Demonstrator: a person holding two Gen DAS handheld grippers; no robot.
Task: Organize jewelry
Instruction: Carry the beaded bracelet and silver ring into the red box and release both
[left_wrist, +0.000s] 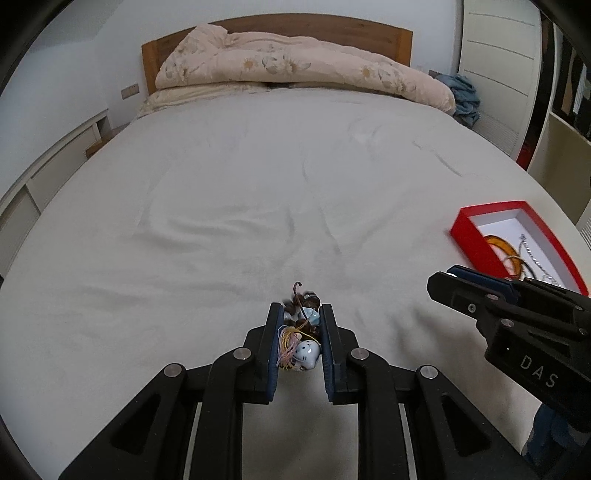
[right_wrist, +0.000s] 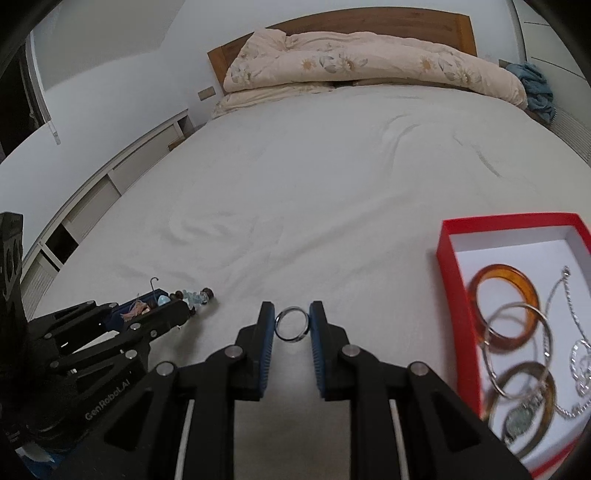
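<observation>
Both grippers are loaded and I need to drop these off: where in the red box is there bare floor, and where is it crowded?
The red box has bare white floor along its far end, between the far wall and the amber bangle. The near half is crowded: silver hoop, watch, chain. Open bedsheet lies beyond both grippers.

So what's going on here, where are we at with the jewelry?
A person is tidying jewelry on a bed with a gripper in each hand. The left gripper is closed on a beaded bracelet with a small white charm. The right gripper grips a silver ring between its pads. The red box on the right already holds an amber bangle, silver hoops and a chain. Neither held piece is in the box yet.
</observation>
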